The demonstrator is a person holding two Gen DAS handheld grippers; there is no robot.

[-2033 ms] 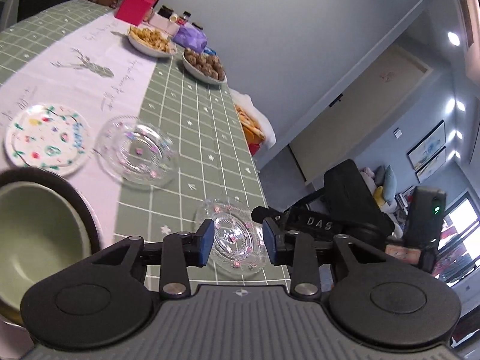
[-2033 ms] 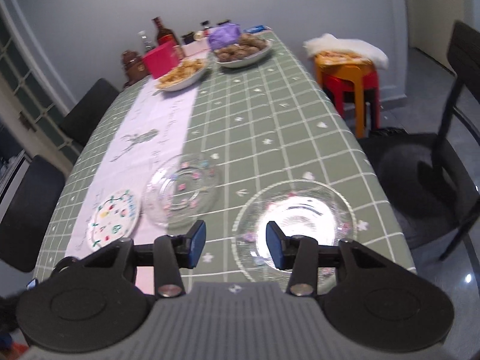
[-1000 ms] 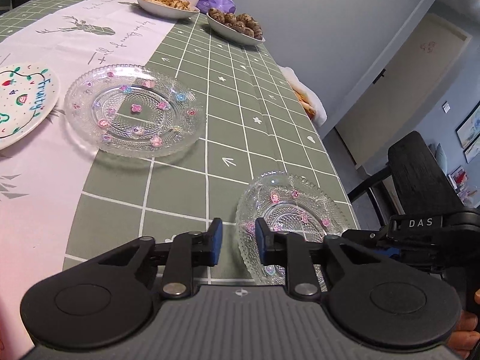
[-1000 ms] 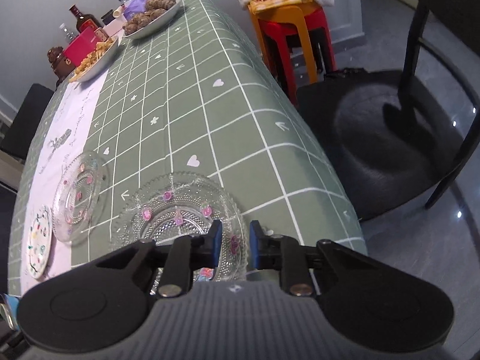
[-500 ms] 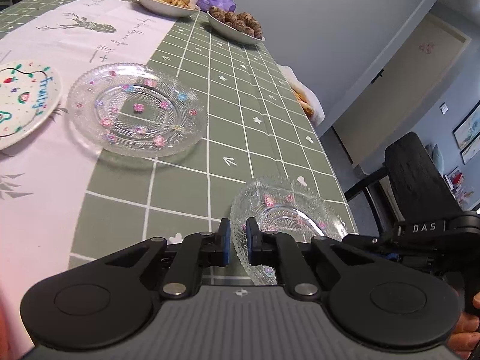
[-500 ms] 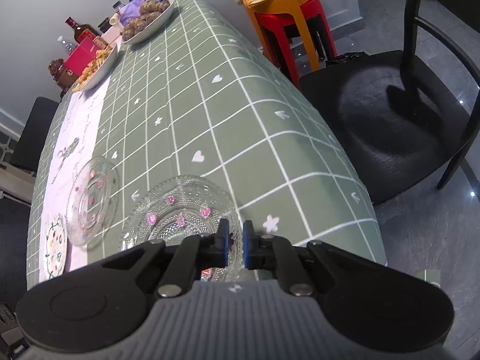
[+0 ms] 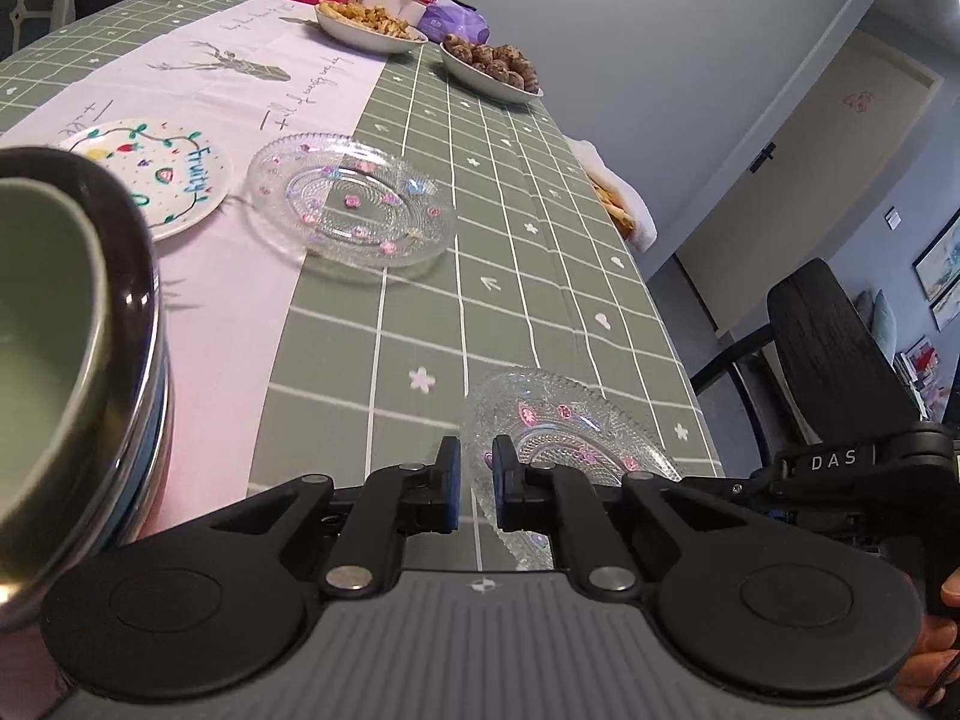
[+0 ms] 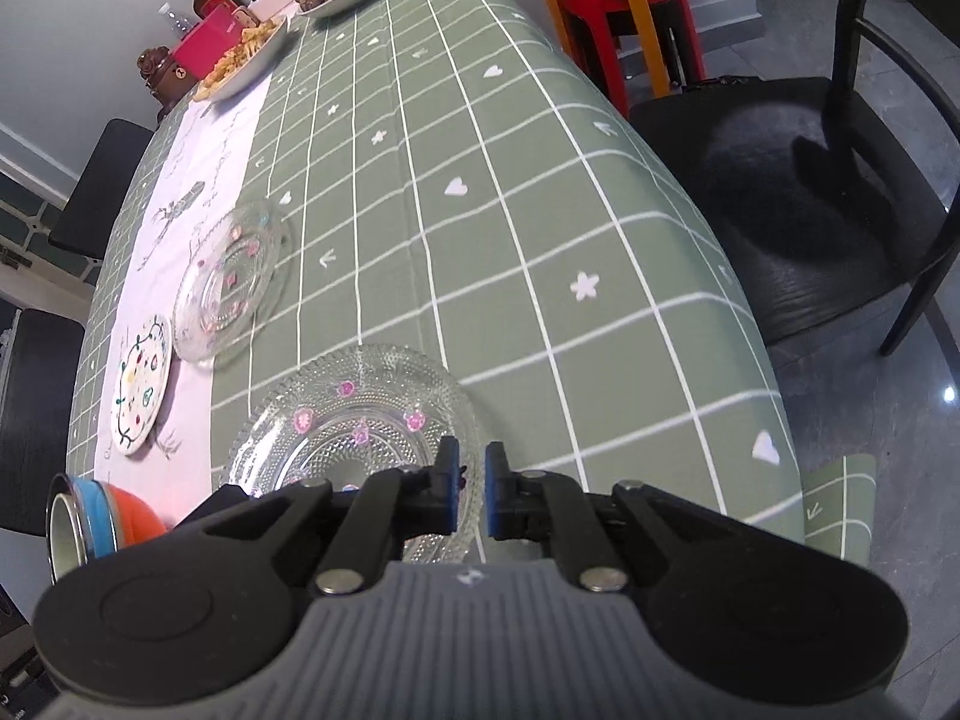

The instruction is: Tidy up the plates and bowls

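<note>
Plate [image 8: 354,420] of patterned glass, nearest the table's corner, now has my right gripper [image 8: 468,495] narrowed onto its rim after two seconds of closing, my left gripper [image 7: 475,483] equally narrow beside it, so I judge lifting comes next.

Both the left hand-held gripper [image 7: 476,483] and the right hand-held gripper [image 8: 472,489] have jaws nearly closed, a narrow gap showing.

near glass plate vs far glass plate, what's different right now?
The near glass plate is tilted, one edge lifted, with both grippers' jaws nearly closed on its rim; the far glass plate lies flat, untouched. Near sits wholly on green checks; far straddles the white runner. Both are clear, beaded, with pink flowers.
</note>
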